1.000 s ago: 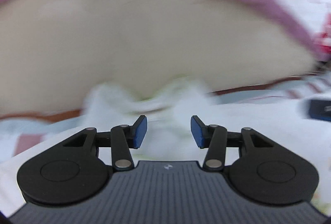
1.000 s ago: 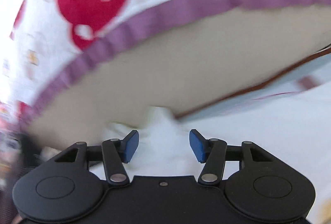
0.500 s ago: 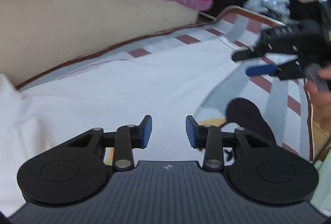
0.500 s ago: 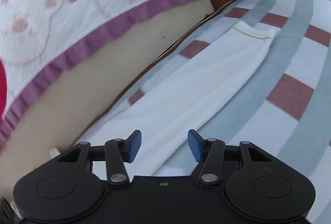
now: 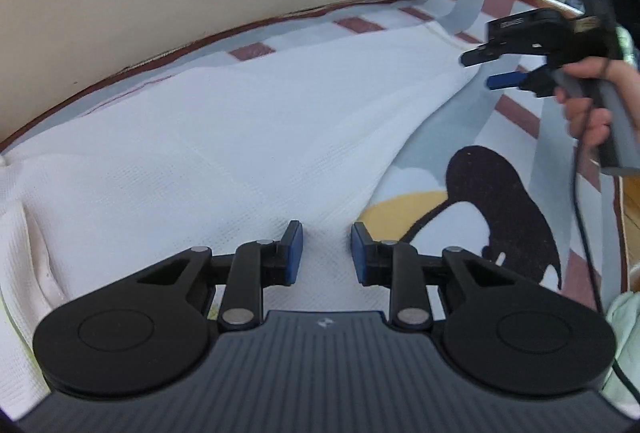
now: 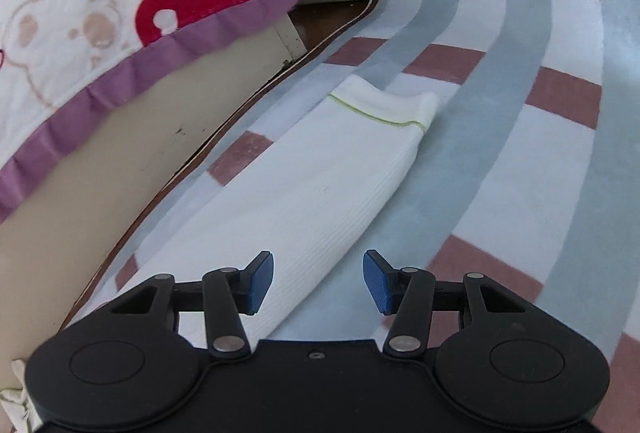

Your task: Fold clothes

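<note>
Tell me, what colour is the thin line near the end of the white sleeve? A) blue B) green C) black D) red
B: in the right wrist view the white sleeve lies flat on the striped rug, and a thin yellow-green line of stitching runs across it just before its cuff end.

Striped rug point(image 6: 516, 81) with brown edge, grey, white and reddish bands, black bird picture point(image 5: 504, 205) printed on it. White ribbed garment point(image 5: 224, 137) spread flat on top, long sleeve point(image 6: 320, 189) reaching out, thin green line near cuff.
</note>
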`<state>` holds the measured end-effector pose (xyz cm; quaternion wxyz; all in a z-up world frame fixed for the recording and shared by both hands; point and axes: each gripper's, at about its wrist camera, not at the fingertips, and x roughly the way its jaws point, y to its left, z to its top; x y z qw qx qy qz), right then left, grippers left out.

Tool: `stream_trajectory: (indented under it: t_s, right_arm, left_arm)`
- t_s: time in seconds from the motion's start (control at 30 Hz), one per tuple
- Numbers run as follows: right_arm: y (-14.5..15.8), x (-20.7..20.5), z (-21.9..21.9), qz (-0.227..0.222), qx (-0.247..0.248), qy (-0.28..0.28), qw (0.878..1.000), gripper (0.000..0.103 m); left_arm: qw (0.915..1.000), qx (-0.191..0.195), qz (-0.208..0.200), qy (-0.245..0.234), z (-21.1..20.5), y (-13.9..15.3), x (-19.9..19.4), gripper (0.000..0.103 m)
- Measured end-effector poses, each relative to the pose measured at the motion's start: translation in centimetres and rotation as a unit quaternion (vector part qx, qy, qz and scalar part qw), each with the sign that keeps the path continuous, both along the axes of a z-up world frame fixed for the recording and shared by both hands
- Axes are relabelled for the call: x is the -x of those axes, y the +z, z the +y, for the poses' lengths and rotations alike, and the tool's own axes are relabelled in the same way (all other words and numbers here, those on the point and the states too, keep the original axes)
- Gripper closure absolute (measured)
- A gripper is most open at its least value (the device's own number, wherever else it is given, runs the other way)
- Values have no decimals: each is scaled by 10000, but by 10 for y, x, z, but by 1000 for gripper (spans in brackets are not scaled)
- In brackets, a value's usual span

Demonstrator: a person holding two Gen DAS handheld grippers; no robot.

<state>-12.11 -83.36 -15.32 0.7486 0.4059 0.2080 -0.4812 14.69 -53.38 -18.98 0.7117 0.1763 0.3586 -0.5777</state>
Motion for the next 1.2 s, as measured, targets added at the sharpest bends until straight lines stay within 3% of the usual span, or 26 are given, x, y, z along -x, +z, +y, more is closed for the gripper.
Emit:
stream_trajectory:
  t_s: [0.13, 0.17, 0.2, 0.23, 0.3, 0.33, 0.43, 0.57, 0.63, 0.73, 0.83, 0.9, 0.97, 1.03, 1.1, 1.17, 1.2]
  right_arm:
    - [-10, -7, -6, 36, 31, 1, 10000, 46]
    - [-11, -10, -6, 44, 105, 108, 9999, 65]
    - [-12, -14, -8, 4, 137, 306, 9994, 95]
    - [-9, -17, -6, -83, 196, 441, 9988, 99]
    - [4, -23, 4, -260, 434, 446, 9977, 99]
    - [12, -25, 11, -479, 506, 448, 9966, 99]
    - [39, -38, 45, -1402, 591, 585, 9866, 99]
    - [81, -70, 117, -2466, 613, 1151, 9603, 99]
    - [94, -92, 166, -2934, 455, 1598, 9414, 99]
    - [93, -139, 238, -2577, 487, 2674, 9272, 99]
    - [59, -198, 302, -1278, 605, 4042, 9037, 97]
    - [27, -221, 337, -277, 1010, 4559, 8838, 96]
    - [9, -218, 341, -118, 768, 4470, 8911, 93]
    - [11, -205, 325, -492, 20, 4387, 8973, 93]
    - [28, -179, 313, -719, -92, 4206, 9044, 89]
    - [44, -154, 305, -734, 67, 3980, 9144, 59]
    - [45, -146, 301, -555, 197, 3848, 9211, 59]
  left_arm:
    - [9995, 61, 281, 152, 7, 0, -8, 77]
    - [9989, 24, 401, 239, 12, 3, -10, 77]
    - [9977, -45, 568, 372, 20, 6, -12, 77]
    - [9960, -113, 735, 504, 27, 10, -14, 77]
    - [9917, -153, 1046, 738, 45, 18, -17, 77]
    - [9898, 7, 1162, 822, 60, 24, -18, 77]
    - [9818, 335, 1333, 1314, 110, 41, -30, 77]
    - [9671, 735, 1091, 2176, 175, 64, -48, 77]
    - [9622, 667, 847, 2501, 198, 74, -53, 73]
    - [9562, 523, 512, 2833, 222, 82, -58, 71]
    - [9495, 360, 361, 3096, 239, 79, -59, 64]
    - [9467, 190, 283, 3202, 244, 73, -59, 63]
    - [9452, 24, 221, 3258, 245, 67, -58, 63]
    - [9463, 18, 194, 3227, 243, 64, -56, 63]
    - [9502, 140, 152, 3110, 234, 64, -55, 63]
    - [9552, 312, 105, 2940, 222, 65, -53, 63]
    - [9594, 389, 73, 2793, 213, 66, -52, 63]
